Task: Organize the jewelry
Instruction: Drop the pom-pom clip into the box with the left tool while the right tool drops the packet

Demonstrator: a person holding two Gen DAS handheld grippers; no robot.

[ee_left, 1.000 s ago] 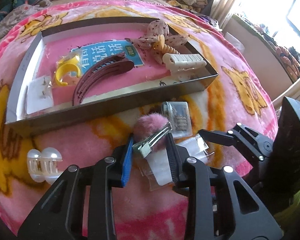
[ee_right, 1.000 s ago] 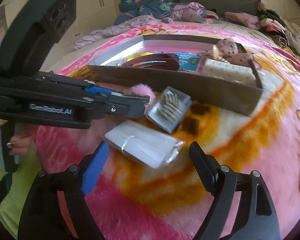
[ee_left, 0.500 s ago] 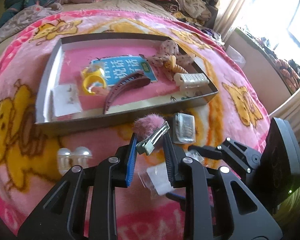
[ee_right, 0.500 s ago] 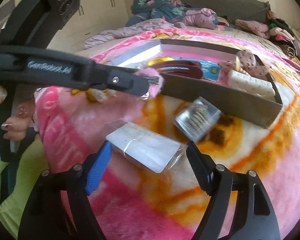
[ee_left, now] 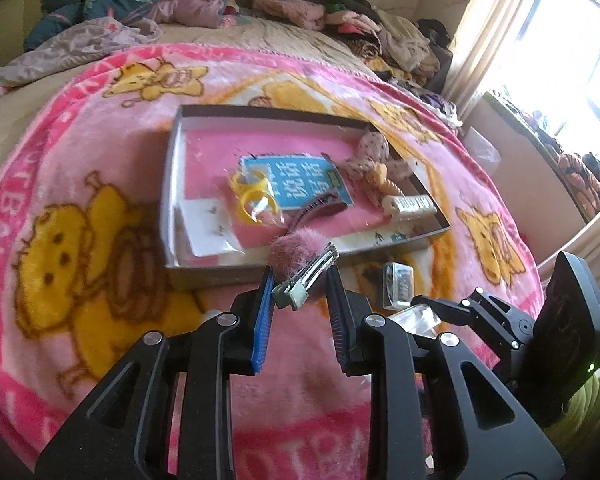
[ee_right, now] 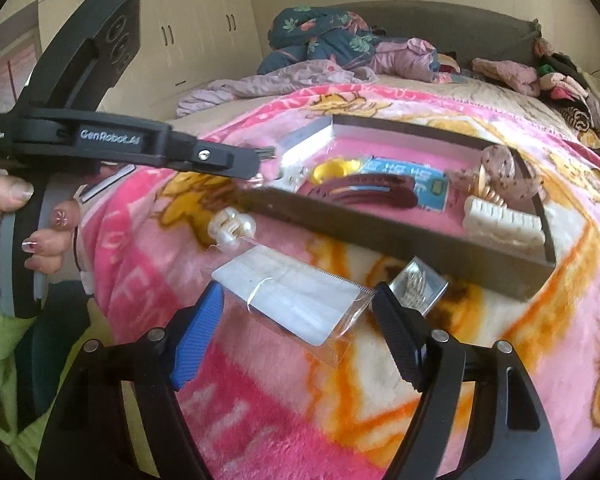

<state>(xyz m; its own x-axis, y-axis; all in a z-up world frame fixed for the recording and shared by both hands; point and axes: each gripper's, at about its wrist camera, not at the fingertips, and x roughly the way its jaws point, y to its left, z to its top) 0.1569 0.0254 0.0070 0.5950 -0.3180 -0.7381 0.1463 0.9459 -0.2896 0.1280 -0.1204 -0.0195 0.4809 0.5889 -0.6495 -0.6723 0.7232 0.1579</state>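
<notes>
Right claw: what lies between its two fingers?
In the right wrist view, a clear packet with a white card lies on the blanket between the right claw's fingers; whether the pads touch it is unclear.

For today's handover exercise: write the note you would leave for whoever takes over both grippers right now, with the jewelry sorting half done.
Left gripper: shut on the pink pom-pom hair clip, held in the air near the front wall of the tray.
Right gripper: jaws have just been closing a little, still open around the clear flat packet lying on the blanket; not gripped.
Done, in the tray: yellow rings, dark red hair comb, cream claw clip, earring card.
Left, on the blanket: pearl claw clip, small clear box, the flat packet, plus the held clip.
</notes>
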